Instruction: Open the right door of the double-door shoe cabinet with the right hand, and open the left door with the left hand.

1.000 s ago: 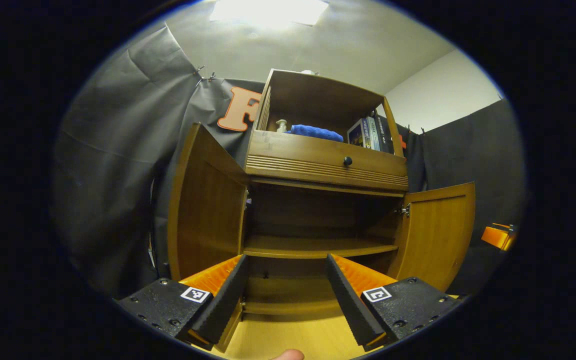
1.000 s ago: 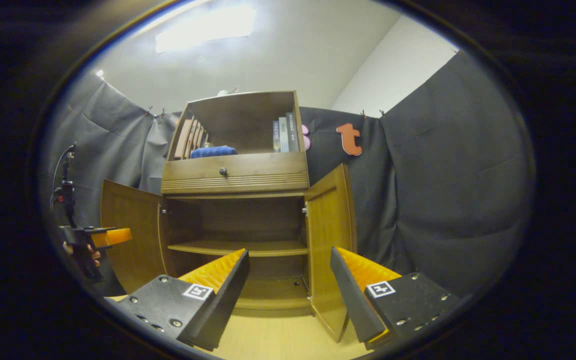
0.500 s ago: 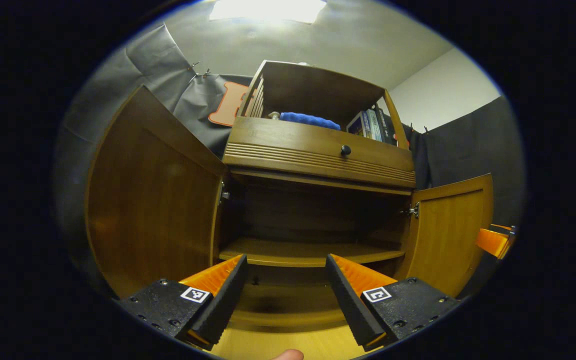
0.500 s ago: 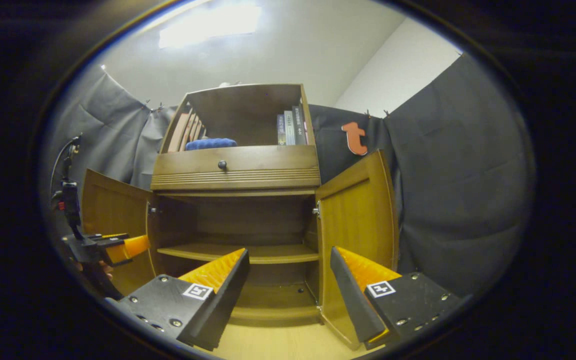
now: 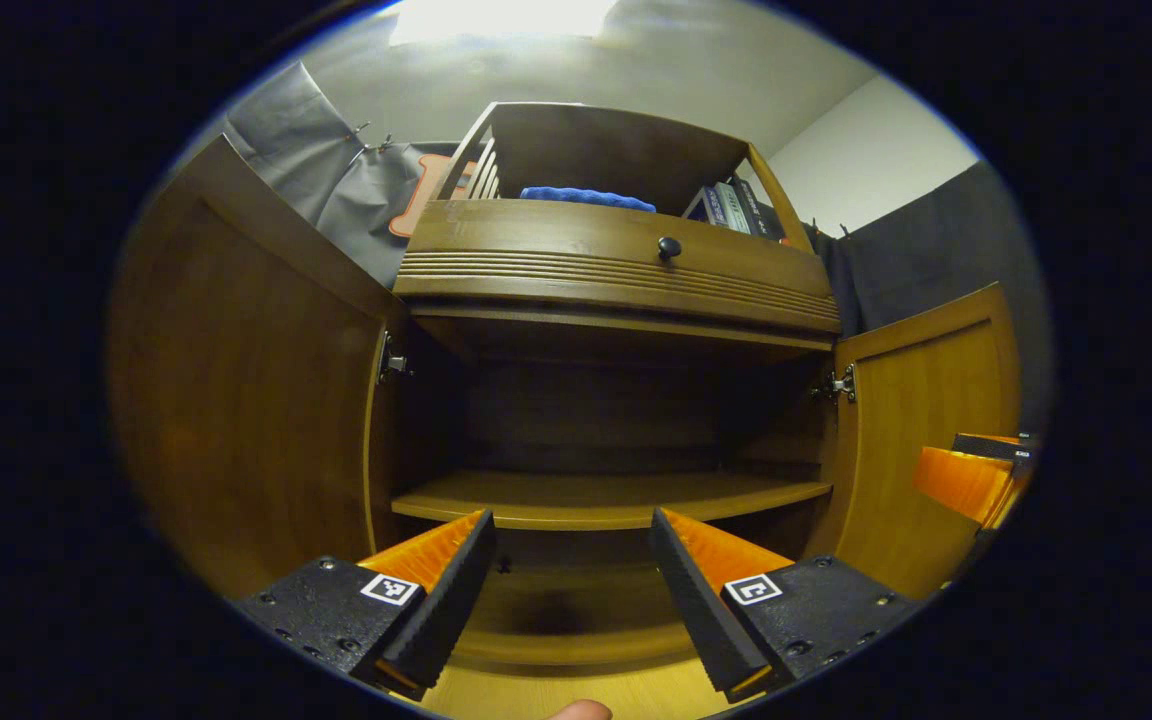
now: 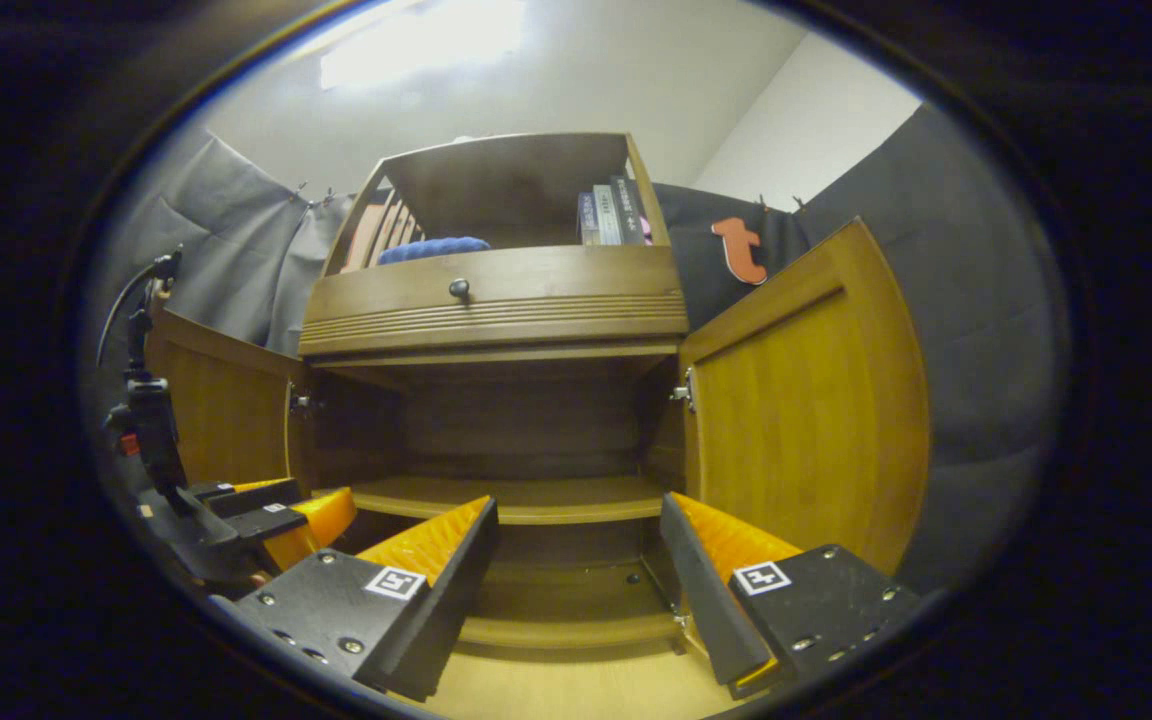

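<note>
The wooden shoe cabinet (image 5: 616, 290) stands right in front of me with both lower doors swung open. In the left gripper view the left door (image 5: 246, 400) is close at the left and the right door (image 5: 926, 440) is at the right. My left gripper (image 5: 571, 590) is open and holds nothing, facing the inner shelf (image 5: 606, 495). In the right gripper view my right gripper (image 6: 576, 590) is open too, between the left door (image 6: 226, 410) and the right door (image 6: 806, 400). The left gripper (image 6: 266, 510) shows low at the left there; the right gripper (image 5: 971, 480) shows by the right door.
Above the doors is a drawer with a dark knob (image 5: 669, 247). The open top shelf holds a blue cloth (image 5: 586, 195) and some books (image 5: 731, 205). Pale wood floor (image 6: 556, 690) lies below. A fingertip (image 5: 576, 710) shows at the bottom edge.
Both grippers have moved in closer to the cabinet, so the open doors and inner shelf loom larger. Both stay open and hold nothing.
</note>
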Motion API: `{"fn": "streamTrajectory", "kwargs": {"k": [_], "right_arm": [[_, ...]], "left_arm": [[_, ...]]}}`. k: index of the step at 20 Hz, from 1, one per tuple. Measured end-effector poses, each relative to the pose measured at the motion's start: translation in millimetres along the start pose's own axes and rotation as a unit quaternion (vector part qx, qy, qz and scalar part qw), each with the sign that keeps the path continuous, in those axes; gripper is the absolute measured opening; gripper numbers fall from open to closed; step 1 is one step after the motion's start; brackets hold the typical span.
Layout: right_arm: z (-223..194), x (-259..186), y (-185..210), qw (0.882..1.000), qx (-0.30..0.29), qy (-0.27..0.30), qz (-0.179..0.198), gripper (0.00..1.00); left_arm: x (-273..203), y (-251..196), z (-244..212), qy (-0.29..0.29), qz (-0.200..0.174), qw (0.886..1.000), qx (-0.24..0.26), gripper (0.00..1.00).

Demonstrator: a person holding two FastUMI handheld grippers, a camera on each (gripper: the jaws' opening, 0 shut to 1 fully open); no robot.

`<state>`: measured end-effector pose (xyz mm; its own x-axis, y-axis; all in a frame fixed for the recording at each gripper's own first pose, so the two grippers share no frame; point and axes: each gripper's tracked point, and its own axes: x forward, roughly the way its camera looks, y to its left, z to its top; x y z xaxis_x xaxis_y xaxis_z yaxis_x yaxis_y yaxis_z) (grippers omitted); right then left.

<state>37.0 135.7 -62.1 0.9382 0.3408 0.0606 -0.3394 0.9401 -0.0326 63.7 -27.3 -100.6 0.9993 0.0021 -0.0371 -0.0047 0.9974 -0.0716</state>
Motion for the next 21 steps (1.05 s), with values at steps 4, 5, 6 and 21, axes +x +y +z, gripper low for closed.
{"fn": "streamTrajectory", "kwargs": {"k": [4, 5, 6, 21], "right_arm": [[-47, 14, 0, 0.999, -0.008, 0.032, -0.008, 0.96], [-60, 15, 4, 0.999, -0.012, 0.047, -0.004, 0.94], [-71, 16, 6, 0.998, -0.012, 0.059, -0.003, 0.96], [-68, -12, 1, 0.998, -0.013, 0.061, -0.021, 0.96]], "left_arm": [[6, -15, -29, 0.024, -0.012, 1.0, 0.014, 0.94], [8, -16, -32, 0.026, -0.011, 1.0, 0.007, 0.95], [10, -17, -34, 0.029, -0.012, 1.0, 0.003, 0.95], [-1, -13, -23, 0.019, -0.016, 1.0, 0.012, 0.94]]}}
